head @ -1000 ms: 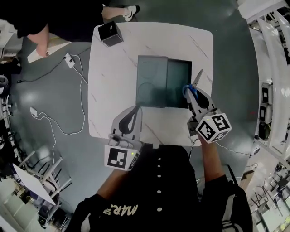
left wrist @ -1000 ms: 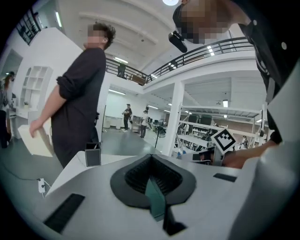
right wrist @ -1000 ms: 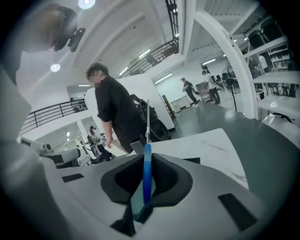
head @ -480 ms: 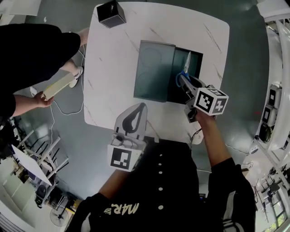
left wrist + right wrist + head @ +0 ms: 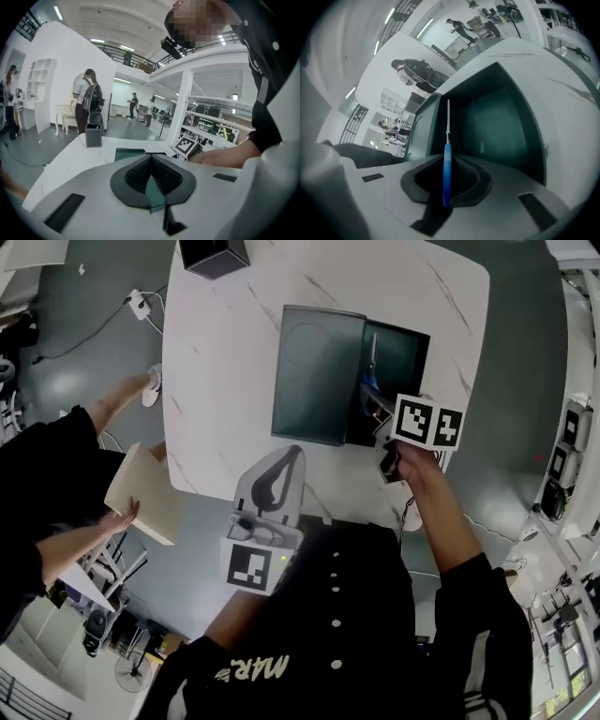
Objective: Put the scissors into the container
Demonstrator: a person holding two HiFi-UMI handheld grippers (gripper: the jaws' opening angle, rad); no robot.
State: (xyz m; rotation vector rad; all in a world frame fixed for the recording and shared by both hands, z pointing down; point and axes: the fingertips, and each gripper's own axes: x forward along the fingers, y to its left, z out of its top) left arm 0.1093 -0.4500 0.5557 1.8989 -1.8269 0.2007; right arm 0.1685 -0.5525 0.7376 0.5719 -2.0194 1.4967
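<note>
my right gripper (image 5: 446,164) is clamped on the blue plastic handle of the scissors (image 5: 448,124). the thin steel blades point ahead of my jaws, over the open dark green container (image 5: 497,126). i judge them light, rigid and a little slick, and held by the handle the pointed end could swing. my left gripper (image 5: 151,161) is closed and empty.

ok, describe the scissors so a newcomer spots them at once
On the white marble table sits a dark green container, its open half on the right. Over that opening the right gripper pinches the scissors by their blue handle, thin metal blades pointing away. Nothing else there is blue.
</note>
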